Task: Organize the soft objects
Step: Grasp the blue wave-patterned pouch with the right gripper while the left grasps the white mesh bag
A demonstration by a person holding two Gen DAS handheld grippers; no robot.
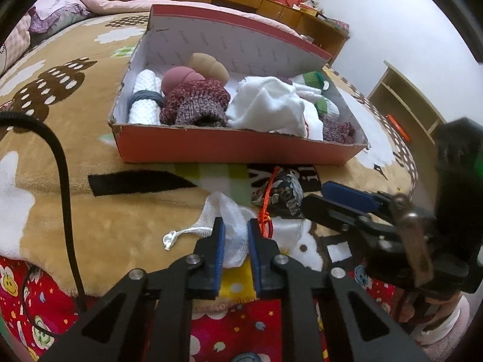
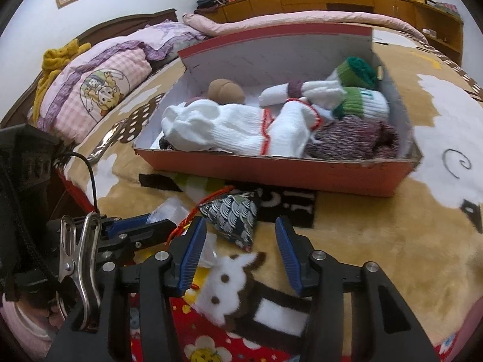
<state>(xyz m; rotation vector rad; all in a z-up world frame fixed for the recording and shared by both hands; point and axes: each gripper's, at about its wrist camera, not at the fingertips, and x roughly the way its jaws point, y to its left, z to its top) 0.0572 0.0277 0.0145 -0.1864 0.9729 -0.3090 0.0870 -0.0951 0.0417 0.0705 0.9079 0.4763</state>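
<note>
The left gripper [image 1: 236, 242] hides the near part of the white mesh pouch [image 1: 232, 214] between its pads. In the red box [image 1: 229, 146], white cloth [image 1: 265, 105] covers whatever lies beneath. The right gripper's [image 2: 240, 259] left finger hides the triangular sachet's [image 2: 234, 217] red cord end. The green-cuffed socks [image 2: 359, 74] are blurred.

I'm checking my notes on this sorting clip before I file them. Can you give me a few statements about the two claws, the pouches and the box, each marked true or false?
1. The left claw is closed on the white mesh pouch. True.
2. The right claw grips the patterned pouch. False: it is open, and the pouch lies on the blanket ahead of it.
3. The red box holds no items. False: it holds socks and knitwear.
4. The patterned pouch has a red cord. True.
</note>
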